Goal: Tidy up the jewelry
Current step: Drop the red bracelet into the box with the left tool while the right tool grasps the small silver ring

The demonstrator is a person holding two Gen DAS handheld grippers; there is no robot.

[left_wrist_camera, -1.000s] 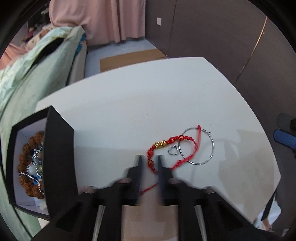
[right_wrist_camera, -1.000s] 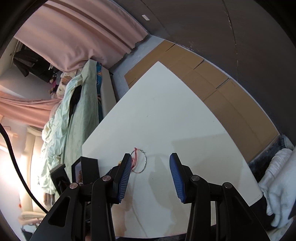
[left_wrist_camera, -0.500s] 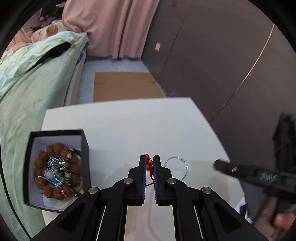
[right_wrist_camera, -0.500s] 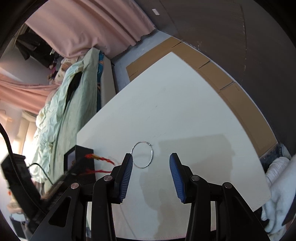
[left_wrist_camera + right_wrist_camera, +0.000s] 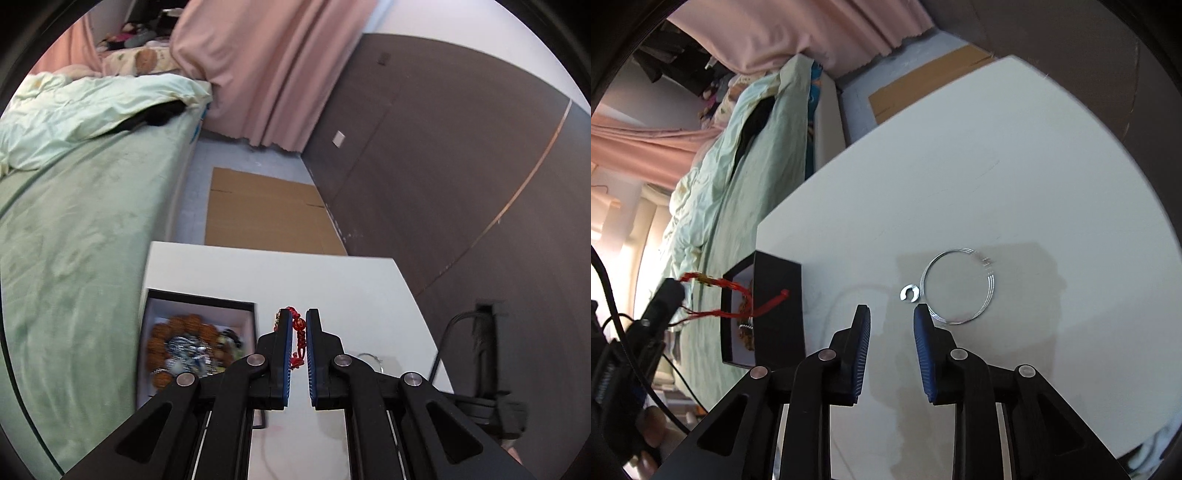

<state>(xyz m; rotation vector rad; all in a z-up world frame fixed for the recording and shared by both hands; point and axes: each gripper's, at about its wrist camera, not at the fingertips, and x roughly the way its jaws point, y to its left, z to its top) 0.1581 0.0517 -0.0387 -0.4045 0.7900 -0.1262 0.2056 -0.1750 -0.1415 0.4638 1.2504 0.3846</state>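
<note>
While the left gripper pinches the red cord bracelet, dangling it over the black jewelry box at the table's left, the right gripper hovers half-open nearest the small ring and silver bangle.

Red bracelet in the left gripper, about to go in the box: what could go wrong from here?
1. The red bracelet hangs in loose strands, and one end lies over the black box wall. On release, part may fall outside.
2. The left gripper pinches only a short section of cord, which might slip early.
3. The right gripper is open just short of the small ring and silver bangle. A careless advance could push them along the table.
</note>
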